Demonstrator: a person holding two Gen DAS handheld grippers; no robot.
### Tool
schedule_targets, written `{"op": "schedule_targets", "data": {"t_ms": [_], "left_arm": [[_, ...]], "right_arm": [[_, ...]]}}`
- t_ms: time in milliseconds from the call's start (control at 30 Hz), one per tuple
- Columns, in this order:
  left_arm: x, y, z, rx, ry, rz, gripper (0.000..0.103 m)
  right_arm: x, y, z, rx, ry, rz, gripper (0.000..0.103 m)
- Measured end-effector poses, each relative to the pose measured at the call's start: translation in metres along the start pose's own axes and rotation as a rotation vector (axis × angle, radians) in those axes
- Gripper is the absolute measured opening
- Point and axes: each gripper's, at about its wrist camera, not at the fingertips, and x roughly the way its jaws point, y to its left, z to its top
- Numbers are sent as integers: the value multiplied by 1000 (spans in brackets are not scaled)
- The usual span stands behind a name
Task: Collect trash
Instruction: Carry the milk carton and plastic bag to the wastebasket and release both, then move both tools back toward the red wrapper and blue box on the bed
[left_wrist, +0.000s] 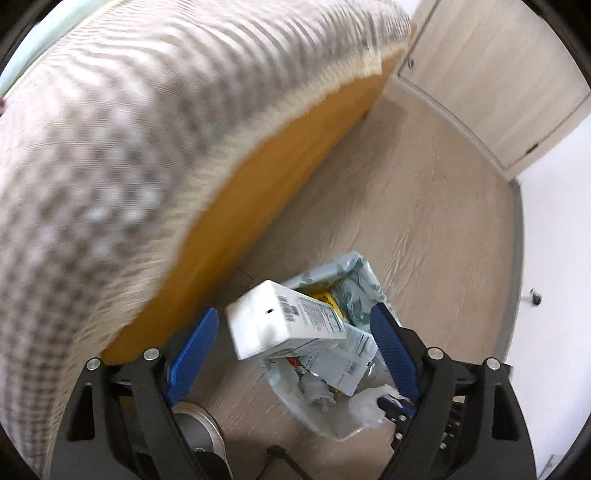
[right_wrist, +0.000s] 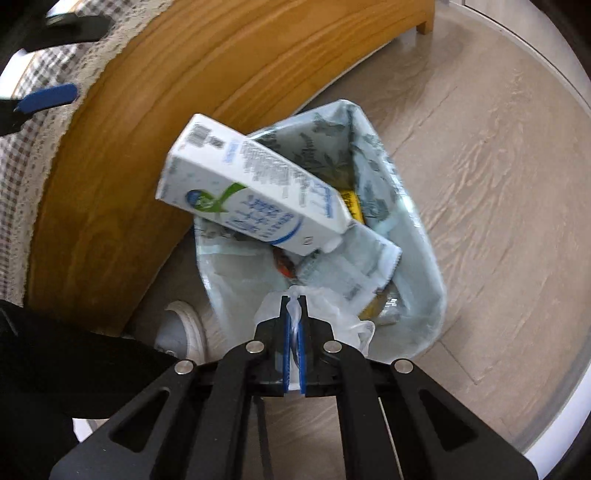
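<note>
The milk carton (right_wrist: 255, 192) lies tilted across the mouth of the lined trash bin (right_wrist: 424, 236), on the floor beside the wooden bed frame (right_wrist: 155, 96), not yet sunk among the trash. The left tongs (left_wrist: 295, 354) stand spread, pads clear of the carton; the right tongs (right_wrist: 294, 306) are pressed together, pinching a white plastic bag (right_wrist: 343, 310). Best, I judge, to let the carton settle inside before dropping the bag over open space. Only the left view shows the checked bedspread (left_wrist: 129, 147) broadly; only the right shows the carton's printed face and a white shoe (right_wrist: 184, 325).

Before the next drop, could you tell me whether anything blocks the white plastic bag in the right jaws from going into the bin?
Partly: a white milk carton lies tilted across the bin opening, beyond the white plastic bag held by the right gripper. The near side looks open.
</note>
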Motion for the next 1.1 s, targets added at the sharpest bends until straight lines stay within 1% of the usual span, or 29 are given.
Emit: {"op": "schedule_targets", "data": {"t_ms": [33,67,100,133,167,200,333,367,400,533,667,733,833,933,1033,1100], "left_arm": [[-11,4,-2,-14,-12,-8,82],[-19,9,-5,-24,-19,-11,82],[-27,12,-8,-35,-27,-15,82],[-35,14,-10,-42,-35,-21,82],[-43,14,-14,-43,-42,-27,82],[-46,13,-15,-42,-45,-29,82],[-62,9,-33,-12,-55,-16,85],[-62,8,-38,-7,-48,-17,87],[-66,7,-45,-5,-33,-19,87],[-70,4,-72,-21,14,-67,87],[-85,4,-92,-40,6,-115,87],[-103,6,-99,-66,-20,-136,87],[-134,2,-106,-50,-83,-151,87],[-170,3,-115,-29,-152,-145,87],[-207,12,-130,-31,-227,-125,87],[-229,20,-141,-38,-278,-106,90]], "right_arm": [[0,2,0,6,1,2,9],[-1,4,0,14,-6,1,30],[-6,7,-1,29,-26,0,55],[-12,11,-2,37,-50,22,57],[-17,14,-2,38,-64,39,57],[-24,16,-1,38,-82,35,57],[-45,24,2,24,-96,-16,57],[-48,24,3,25,-96,-31,57],[-53,24,3,25,-99,-46,57],[-72,20,-1,39,-111,-93,57],[-91,20,-8,34,-126,-146,57],[-99,20,-11,36,-133,-176,57],[-117,24,-14,32,-157,-212,57],[-143,34,-17,7,-207,-234,57],[-170,48,-14,-26,-271,-246,57],[-189,62,-10,-49,-317,-245,58]]}}
